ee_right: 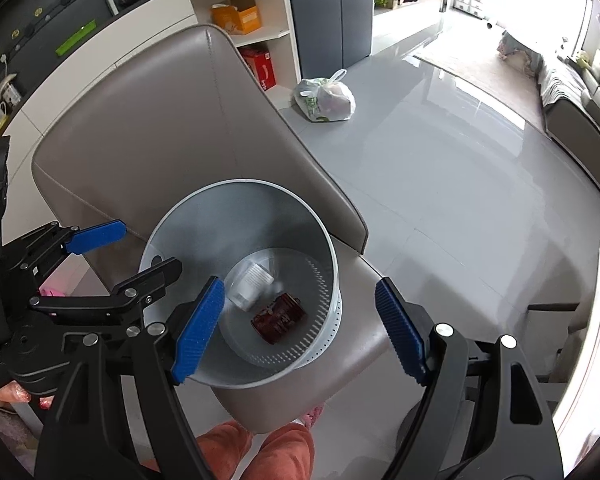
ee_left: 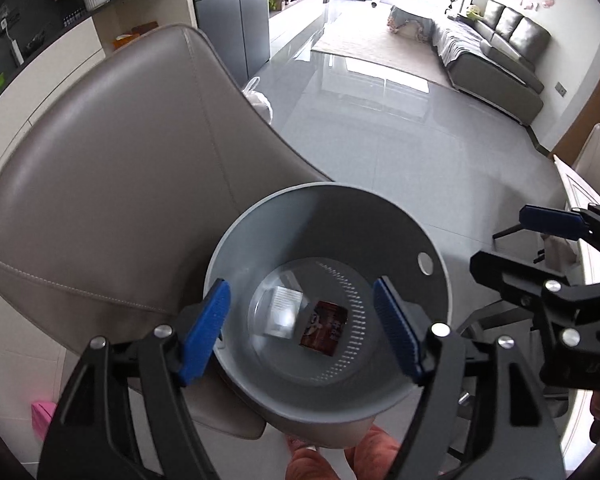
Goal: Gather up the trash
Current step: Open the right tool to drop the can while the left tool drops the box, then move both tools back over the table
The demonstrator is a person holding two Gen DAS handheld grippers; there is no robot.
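Tools point steeply down over grey bin (ee_left: 399, 232); left tool (ee_left: 303, 328) and right tool (ee_right: 300, 328) gape, empty.

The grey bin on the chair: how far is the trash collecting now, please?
Done: the grey bin on the chair already contains a clear plastic cup and a dark red wrapper. In hand: nothing; the left gripper and right gripper are both open and empty above it. Left: possibly the tied plastic bag on the floor.
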